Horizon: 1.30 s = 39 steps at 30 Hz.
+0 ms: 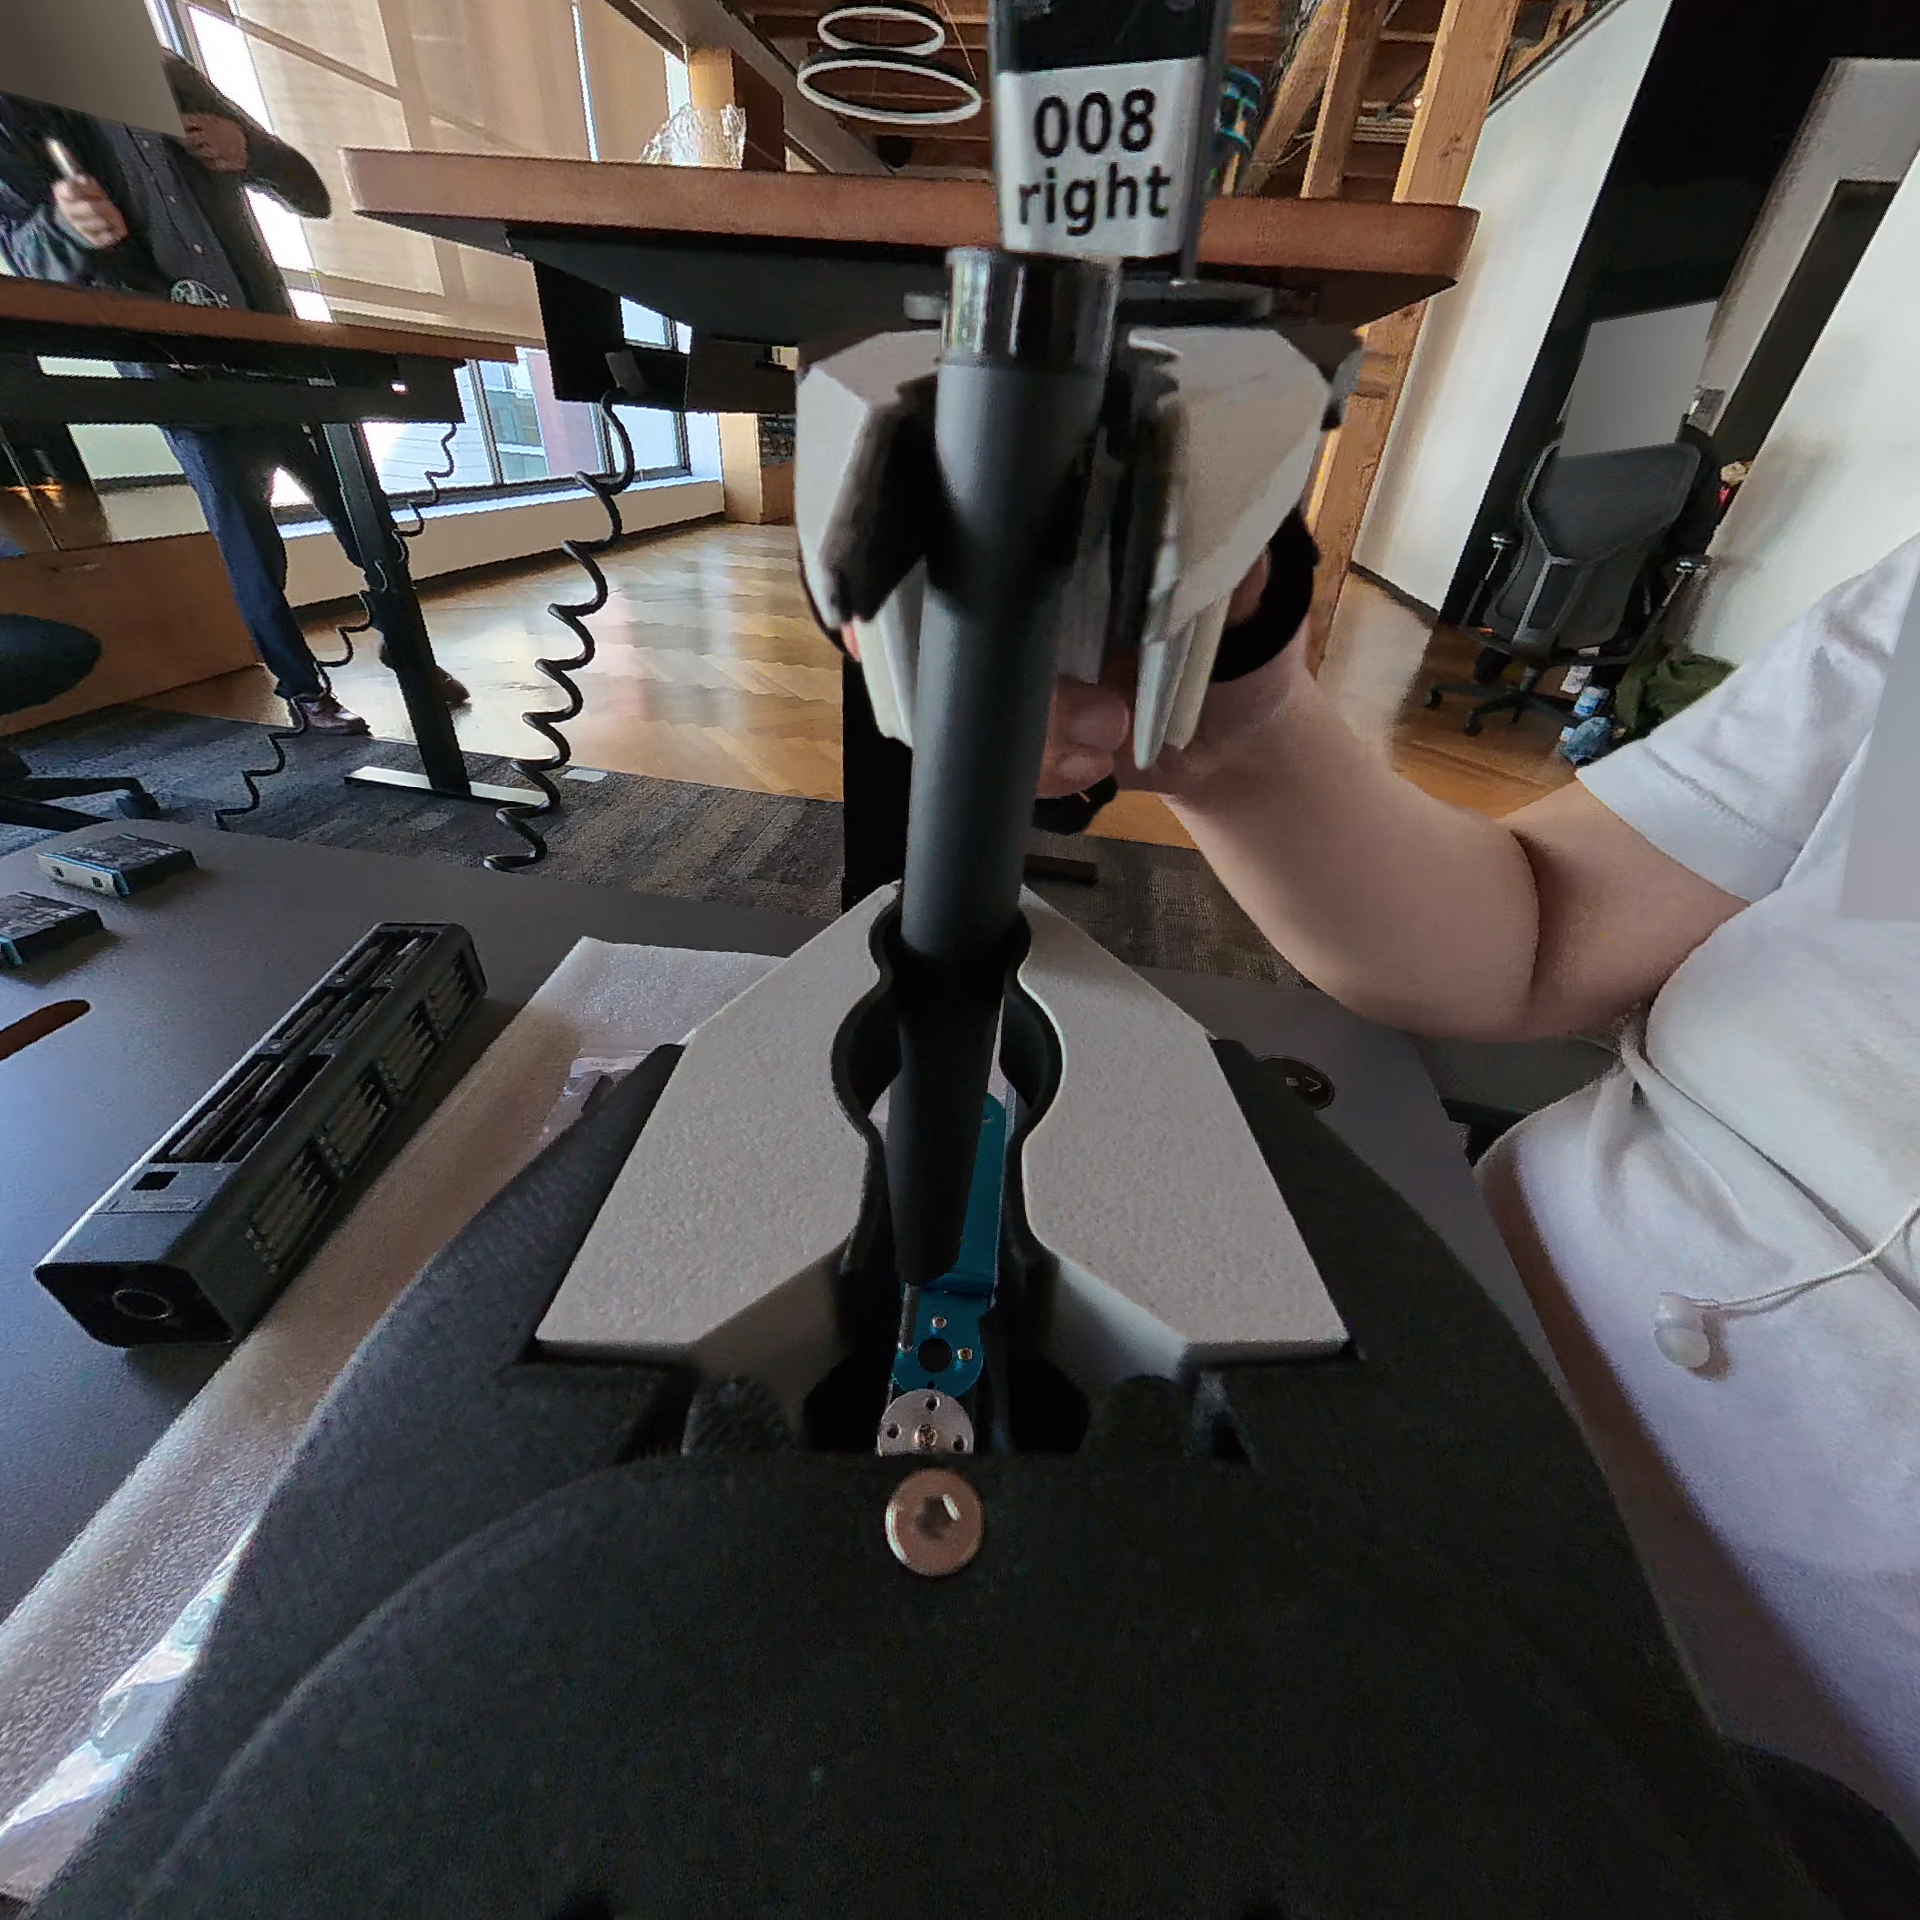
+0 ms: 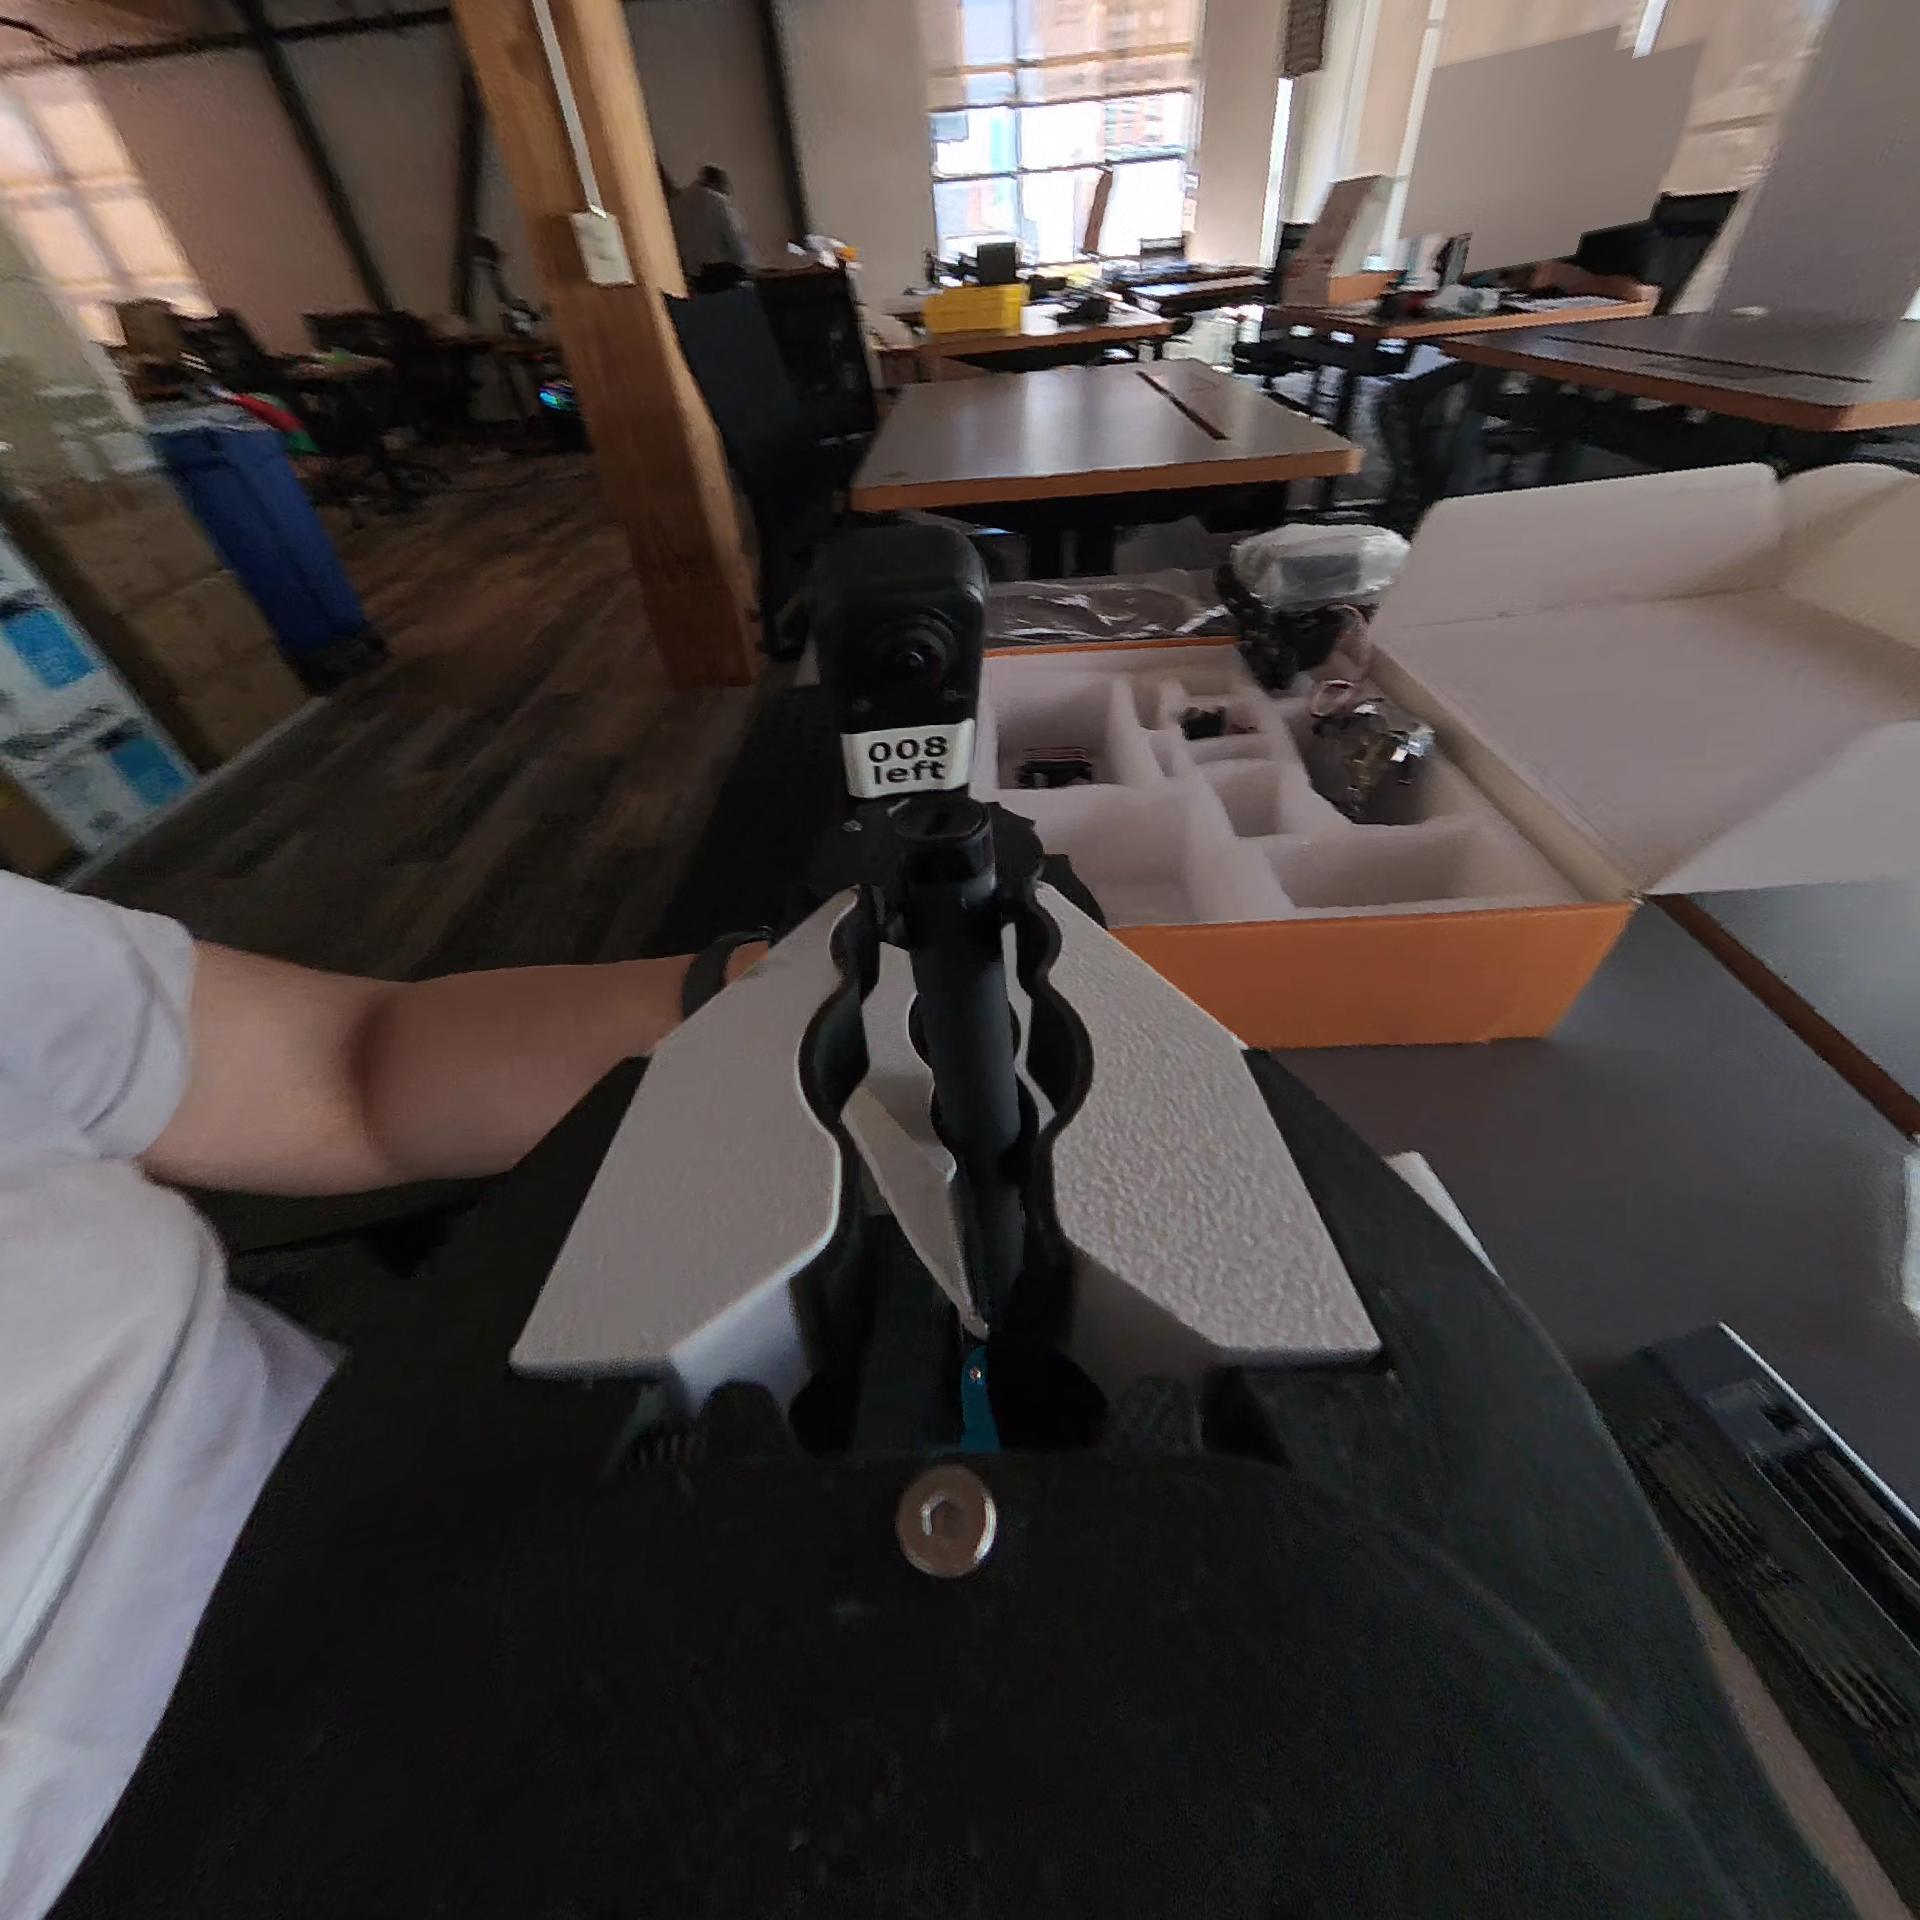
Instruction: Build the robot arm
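Since the two tongs are pointed nose to nose, each camera mostly sees the other one. My left gripper [image 1: 951, 966] has its fingers drawn nearly together, pinching a small teal bracket [image 1: 940, 1345] deep in the gap near the base. A round metal disc [image 1: 928, 1434] sits on the bracket's near end. I reckon it's gripped that deep so the part can't twist or slip sideways.

My right gripper [image 2: 940, 925] is pressed shut on a black screwdriver [image 1: 966, 831], handle between the pads. The shaft runs down through the scalloped notch at the left fingertips, and its tip lands on the bracket. The notch looks like it steadies the shaft. From the right wrist view I can't tell exactly where the tip touches, since the fingers hide it.

All of this hangs above a white foam sheet [image 1: 623, 977] on the dark table [image 1: 260, 914], which I'd guess is there to catch small bits. A black bit case [image 1: 291, 1122] lies open just beside it. An orange box [image 2: 1371, 966] with a foam tray sits further off.
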Tool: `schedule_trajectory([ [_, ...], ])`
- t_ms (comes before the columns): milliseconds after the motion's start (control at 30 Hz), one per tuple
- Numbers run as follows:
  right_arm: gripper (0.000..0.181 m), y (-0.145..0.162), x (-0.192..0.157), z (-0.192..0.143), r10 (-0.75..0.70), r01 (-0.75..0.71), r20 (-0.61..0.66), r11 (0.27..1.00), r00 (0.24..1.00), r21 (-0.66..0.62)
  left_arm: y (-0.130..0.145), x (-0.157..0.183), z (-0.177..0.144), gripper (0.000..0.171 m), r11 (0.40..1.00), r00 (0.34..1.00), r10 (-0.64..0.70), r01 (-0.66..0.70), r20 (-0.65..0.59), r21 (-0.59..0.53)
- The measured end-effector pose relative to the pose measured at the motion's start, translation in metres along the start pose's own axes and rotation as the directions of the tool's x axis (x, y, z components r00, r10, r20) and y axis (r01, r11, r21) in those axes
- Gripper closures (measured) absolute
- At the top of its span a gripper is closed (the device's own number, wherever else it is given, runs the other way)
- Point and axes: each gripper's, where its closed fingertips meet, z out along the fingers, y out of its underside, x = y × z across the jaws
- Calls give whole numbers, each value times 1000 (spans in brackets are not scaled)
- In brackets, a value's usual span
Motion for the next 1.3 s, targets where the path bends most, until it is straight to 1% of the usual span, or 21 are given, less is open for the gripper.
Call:
schedule_trajectory([
  [100, 163, -3, 0, -6, 11, -11, 85, 1000, 996, -1, 0, -1, 0, 160, 1000, 1000, -5, 5, -5, 4],
  [200, 163, 1, 0, -9, -34, 38, 94, 998, 995, -42, 1, -1, 1, 160, 1000, 1000, -6, 6, -8, 1],
  [267, 153, 3, 4, -7, -71, 75, 61, 995, 996, -68, 1, -1, 2, 160, 1000, 1000, 1, -1, -7, 0],
  [300, 154, 4, 2, -6, -82, 87, 68, 993, 994, -78, 1, -1, 2, 160, 1000, 1000, 2, -2, -8, -2],
  [333, 161, 4, -2, -5, -88, 97, 92, 991, 992, -89, 1, -1, 2, 160, 1000, 1000, 5, -5, -4, -3],
  [367, 165, 5, -1, -4, -99, 108, 82, 989, 992, -103, 1, -1, 2, 160, 1000, 1000, 12, -12, -6, -4],
  [467, 164, 6, -1, -3, -110, 116, 49, 985, 993, -126, 2, -1, 2, 160, 1000, 1000, 12, -12, -3, -4],
  [600, 164, 6, 0, -3, -137, 131, -38, 983, 990, -132, 2, -2, 3, 160, 1000, 1000, 13, -13, 5, -3],
  [867, 164, 5, 7, -4, -26, 14, -114, 995, 993, -99, 2, -6, 4, 161, 1000, 1000, -7, 7, 24, 2],
  [1100, 164, 5, 10, -4, -57, 40, -216, 996, 975, -83, -1, -8, 3, 160, 1000, 999, 9, -10, 52, 16],
  [1200, 164, 4, 8, -5, -55, 43, -217, 997, 975, -61, -1, -7, 3, 160, 1000, 999, 8, -9, 40, 12],
  [1267, 164, 4, 7, -5, -65, 54, -173, 996, 983, -64, -1, -6, 3, 161, 1000, 999, 16, -16, 35, 8],
  [1300, 157, 4, 7, -4, -70, 60, -143, 996, 987, -70, -1, -6, 3, 161, 1000, 999, 16, -16, 33, 8],
])
